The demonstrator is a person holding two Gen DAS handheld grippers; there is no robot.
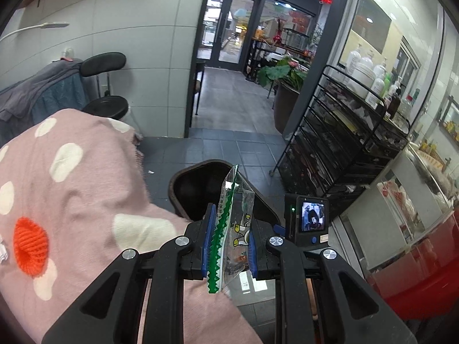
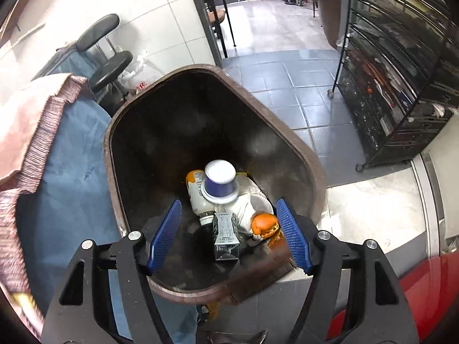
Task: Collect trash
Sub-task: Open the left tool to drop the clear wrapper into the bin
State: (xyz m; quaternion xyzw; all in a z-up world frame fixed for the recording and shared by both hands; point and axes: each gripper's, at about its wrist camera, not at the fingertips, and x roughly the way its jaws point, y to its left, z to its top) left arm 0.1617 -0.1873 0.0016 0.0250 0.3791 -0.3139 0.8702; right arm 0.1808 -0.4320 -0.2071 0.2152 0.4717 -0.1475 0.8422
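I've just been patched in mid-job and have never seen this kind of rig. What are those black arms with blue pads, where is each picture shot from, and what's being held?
No robot here: a person holds a hand-held clamp in each hand, each with a camera looking along its two fingers. One picture comes from the left gripper, shut on a clear plastic wrapper with a green zigzag edge, beside a pink dotted blanket. The other comes from the right gripper, open and holding nothing, above a brown trash bin. Inside the bin lie an upturned blue cup, a white bottle, a small carton and something orange.
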